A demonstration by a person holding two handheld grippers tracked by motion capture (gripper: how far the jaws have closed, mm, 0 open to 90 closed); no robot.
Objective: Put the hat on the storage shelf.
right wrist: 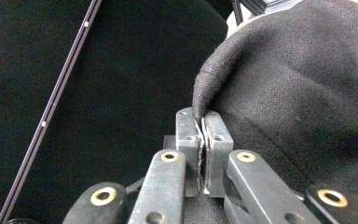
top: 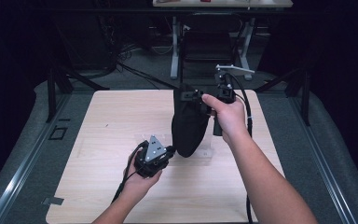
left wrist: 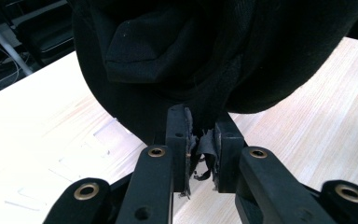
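Observation:
A black cloth bag (top: 189, 123) hangs upright over the middle of the wooden table (top: 107, 116), its rounded lower end close to the tabletop. My right gripper (top: 187, 96) is shut on the bag's top edge and holds it up; in the right gripper view the pads pinch a hem of coarse black fabric (right wrist: 298, 93) at the gripper (right wrist: 203, 122). My left gripper (top: 171, 150) is low, at the bag's bottom left. In the left gripper view its jaws (left wrist: 203, 140) are shut on a thin fold of the dark fabric (left wrist: 191, 56).
Faint rectangular outlines (top: 144, 140) mark the tabletop near the bag. Beyond the far edge stand a desk's white legs (top: 174, 51) and a dark chair (top: 207, 44), with cables on the floor. Metal rails (top: 23, 163) run along both sides.

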